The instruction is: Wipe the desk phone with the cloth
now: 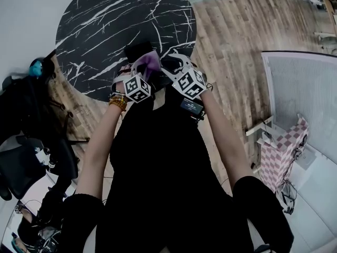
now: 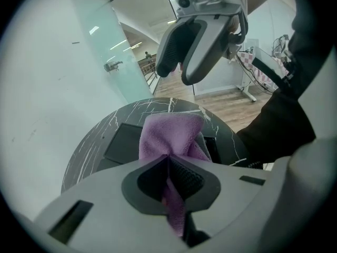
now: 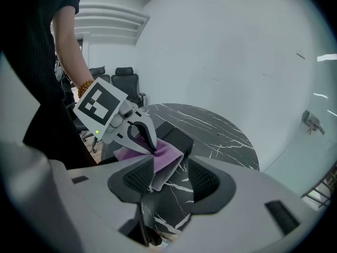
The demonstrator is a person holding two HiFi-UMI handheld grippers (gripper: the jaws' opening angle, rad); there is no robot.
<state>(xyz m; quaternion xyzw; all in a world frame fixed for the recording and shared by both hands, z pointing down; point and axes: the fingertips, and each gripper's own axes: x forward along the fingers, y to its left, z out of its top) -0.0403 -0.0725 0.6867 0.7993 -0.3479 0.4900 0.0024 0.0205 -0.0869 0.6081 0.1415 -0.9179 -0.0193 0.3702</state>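
Nearest the person, over the table's near edge, the left gripper (image 2: 169, 168) was clamped tight on the purple cloth (image 2: 171, 133), which bunched up past its jaws. Just beside it the right gripper (image 3: 168, 175) stood with jaws wide. The cloth's loose end hung between them, unpinched as far as I could see. Beyond both, the black phone (image 1: 138, 49) sat on the table (image 1: 95, 30) near that same edge, and the cloth looked clear of it. By my reckoning the wiping was all left to do.
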